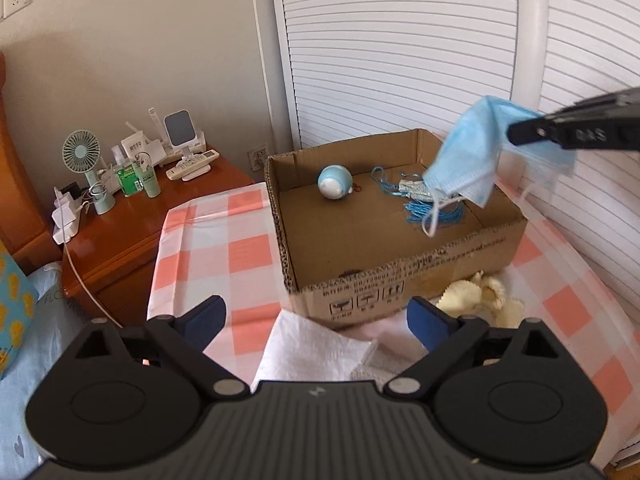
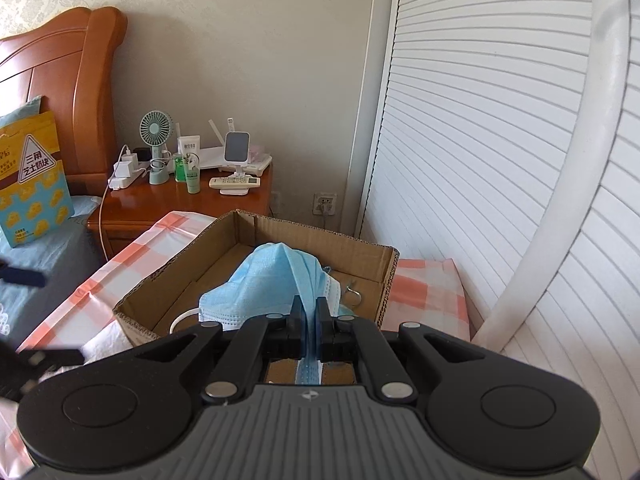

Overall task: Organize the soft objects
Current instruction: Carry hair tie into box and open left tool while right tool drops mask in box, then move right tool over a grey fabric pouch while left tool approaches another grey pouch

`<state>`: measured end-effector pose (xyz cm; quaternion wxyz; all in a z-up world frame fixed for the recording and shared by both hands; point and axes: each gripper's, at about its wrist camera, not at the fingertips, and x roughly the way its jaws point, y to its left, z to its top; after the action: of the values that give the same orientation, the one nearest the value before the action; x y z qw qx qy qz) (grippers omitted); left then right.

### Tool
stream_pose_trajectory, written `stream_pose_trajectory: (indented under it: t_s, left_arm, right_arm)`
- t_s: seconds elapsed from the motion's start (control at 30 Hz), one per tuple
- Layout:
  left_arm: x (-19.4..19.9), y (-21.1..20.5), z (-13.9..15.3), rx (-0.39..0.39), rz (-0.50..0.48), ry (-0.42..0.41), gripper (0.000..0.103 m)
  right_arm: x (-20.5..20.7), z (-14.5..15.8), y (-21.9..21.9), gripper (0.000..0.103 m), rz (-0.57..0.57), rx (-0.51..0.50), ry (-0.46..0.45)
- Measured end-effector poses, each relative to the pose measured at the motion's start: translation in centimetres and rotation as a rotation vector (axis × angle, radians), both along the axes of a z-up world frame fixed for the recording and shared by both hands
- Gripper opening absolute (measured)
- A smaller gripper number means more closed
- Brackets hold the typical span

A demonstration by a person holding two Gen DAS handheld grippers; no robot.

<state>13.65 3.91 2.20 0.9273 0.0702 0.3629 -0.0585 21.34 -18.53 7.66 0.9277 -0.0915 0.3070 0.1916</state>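
Observation:
My right gripper [image 2: 309,307] is shut on a blue face mask [image 2: 276,280] and holds it in the air over the right end of an open cardboard box [image 2: 384,280]. The mask [image 1: 476,152] and that gripper [image 1: 520,134] also show in the left wrist view, above the box [image 1: 400,280]. Inside the box lie a small blue and white plush ball [image 1: 335,182] and a blue tasselled cord [image 1: 416,200]. My left gripper [image 1: 316,320] is open, low over a white cloth [image 1: 316,352] in front of the box. A cream frilly item [image 1: 484,300] lies to its right.
The box stands on a pink and white checked cloth [image 1: 224,248]. A wooden nightstand [image 1: 132,224] at the left holds a small fan [image 1: 82,152], bottles, chargers and remotes. White slatted doors [image 1: 400,48] rise behind. A bed with a yellow bag [image 2: 32,180] lies far left.

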Motion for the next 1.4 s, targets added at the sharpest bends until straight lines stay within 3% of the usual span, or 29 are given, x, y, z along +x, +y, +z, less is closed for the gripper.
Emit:
stream_pose_trajectory:
  t_s: [0.3, 0.37, 0.43, 0.5, 0.7, 1.0, 1.4]
  left_arm:
    - [-6.2, 0.1, -1.2, 0.054, 0.044, -0.025, 0.099]
    - [-6.5, 0.4, -1.7, 0.036, 0.051, -0.001, 0.099]
    - [-6.8, 0.6, -2.0, 0.028, 0.053, 0.007, 0.099]
    - [-7.2, 0.7, -2.3, 0.019, 0.056, 0.012, 0.099]
    - [-7.6, 0.8, -2.6, 0.011, 0.058, 0.021, 0.099]
    - [-8.6, 0.4, -2.7, 0.014, 0.054, 0.021, 0.099]
    - [-9.5, 1.0, -3.4, 0.003, 0.070, 0.042, 0.100]
  right_arm:
    - [4.4, -1.6, 2.2, 0.006, -0.016, 0.003, 0.056]
    - [4.8, -1.8, 2.4, 0.026, -0.021, 0.009, 0.062]
    - [4.8, -2.0, 2.5, 0.083, -0.039, 0.016, 0.062]
    - [4.1, -2.0, 2.2, 0.096, -0.045, 0.045, 0.041]
    - [1.6, -2.0, 1.7, 0.103, -0.057, 0.046, 0.043]
    - [-2.9, -3.9, 0.6, 0.103, -0.119, 0.080, 0.073]
    - [-3.4, -9.8, 1.8, 0.103, -0.171, 0.078, 0.265]
